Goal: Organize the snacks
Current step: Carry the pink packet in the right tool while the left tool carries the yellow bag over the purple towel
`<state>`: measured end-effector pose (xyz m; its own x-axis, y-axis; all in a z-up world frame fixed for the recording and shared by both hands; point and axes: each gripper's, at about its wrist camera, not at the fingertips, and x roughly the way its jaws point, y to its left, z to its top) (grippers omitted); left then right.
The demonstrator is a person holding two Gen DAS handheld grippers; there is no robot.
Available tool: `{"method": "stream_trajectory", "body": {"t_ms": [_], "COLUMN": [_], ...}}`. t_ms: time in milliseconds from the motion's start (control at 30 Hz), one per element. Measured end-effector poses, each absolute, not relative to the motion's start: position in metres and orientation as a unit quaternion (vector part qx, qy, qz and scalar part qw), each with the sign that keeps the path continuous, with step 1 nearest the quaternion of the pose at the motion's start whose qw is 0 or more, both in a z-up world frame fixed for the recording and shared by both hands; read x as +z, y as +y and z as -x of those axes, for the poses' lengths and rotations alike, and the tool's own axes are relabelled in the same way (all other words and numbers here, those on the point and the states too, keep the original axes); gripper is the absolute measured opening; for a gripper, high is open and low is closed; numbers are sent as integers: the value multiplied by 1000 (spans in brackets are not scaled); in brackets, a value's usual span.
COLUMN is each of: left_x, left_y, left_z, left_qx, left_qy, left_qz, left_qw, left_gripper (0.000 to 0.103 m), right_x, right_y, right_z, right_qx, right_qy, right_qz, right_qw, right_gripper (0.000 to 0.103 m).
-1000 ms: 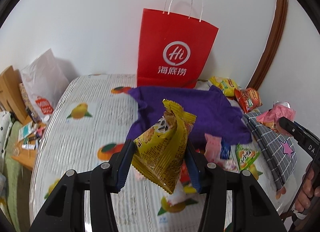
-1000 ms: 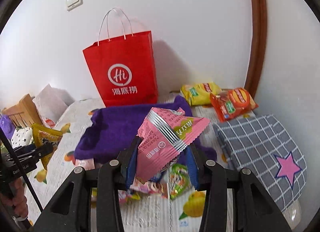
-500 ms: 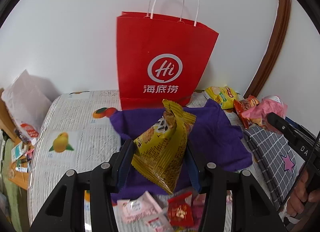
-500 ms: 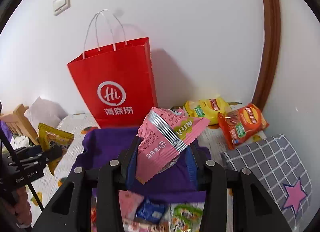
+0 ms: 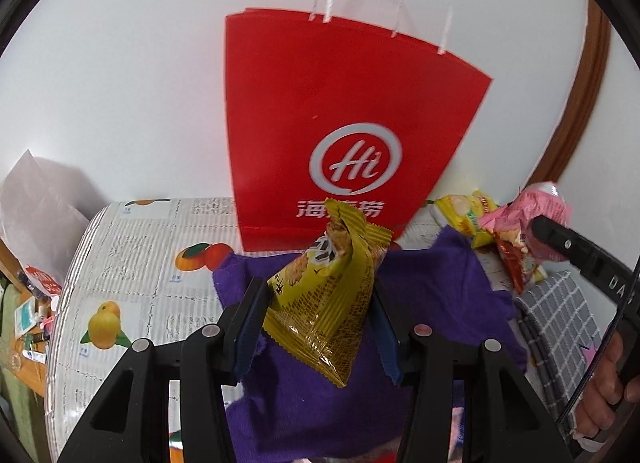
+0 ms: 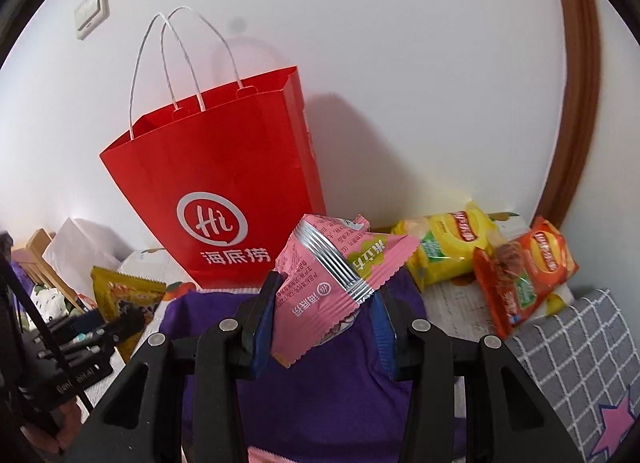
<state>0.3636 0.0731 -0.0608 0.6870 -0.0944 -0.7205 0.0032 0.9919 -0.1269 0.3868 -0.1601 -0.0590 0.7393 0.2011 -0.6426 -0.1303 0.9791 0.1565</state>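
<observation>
The left gripper [image 5: 320, 323] clamps a yellow snack packet [image 5: 326, 295] between partly closed jaws, while the right gripper [image 6: 324, 323] pinches a pink snack packet [image 6: 328, 283] the same way. Both hang over a purple cloth [image 5: 432, 287]. At twelve o'clock stands a red paper bag [image 5: 336, 123]; at two o'clock lie yellow [image 6: 448, 247] and orange chip bags [image 6: 524, 271].

A paper bag [image 6: 224, 191] stands upright at the back of the table [image 5: 132, 263], against the wall. A cloth [image 6: 340, 391] lies spread on the table just in front of it. To the right of the bag two chip packets [image 6: 452, 247] lie side by side by the wall, one overlapping the other. A checked cushion [image 6: 568, 363] sits in front of them, right of the cloth.
</observation>
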Motion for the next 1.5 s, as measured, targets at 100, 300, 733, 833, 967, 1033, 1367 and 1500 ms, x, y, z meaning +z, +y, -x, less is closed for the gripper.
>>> {"method": "stream_trajectory", "body": {"t_ms": [100, 300, 733, 833, 967, 1033, 1367, 1500], "left_x": [-76, -85, -101, -105, -107, -106, -108, -108], "left_y": [76, 80, 80, 80, 80, 80, 85, 85], "left_z": [-371, -374, -385, -387, -388, -388, -390, -389], "left_qx": [-18, -19, -5, -6, -6, -6, -1, -1], "left_qy": [415, 417, 435, 441, 444, 443, 448, 448], "left_qz": [51, 55, 52, 50, 48, 50, 55, 55], "left_qw": [908, 907, 899, 896, 895, 895, 892, 893], "left_gripper": [48, 48, 48, 48, 48, 48, 48, 48], "right_x": [-68, -94, -123, -125, -129, -135, -148, -151], "right_y": [-155, -151, -165, -167, -168, -169, -171, -172], "right_z": [-394, -409, -429, -430, -431, -434, -438, -440], "right_qx": [95, 91, 78, 74, 67, 60, 61, 58], "right_qy": [352, 381, 422, 428, 437, 451, 474, 478], "right_qz": [-50, -32, -38, -39, -32, -28, -35, -35], "right_qw": [930, 920, 902, 900, 897, 890, 878, 876], "right_gripper": [43, 43, 43, 43, 43, 43, 43, 43]}}
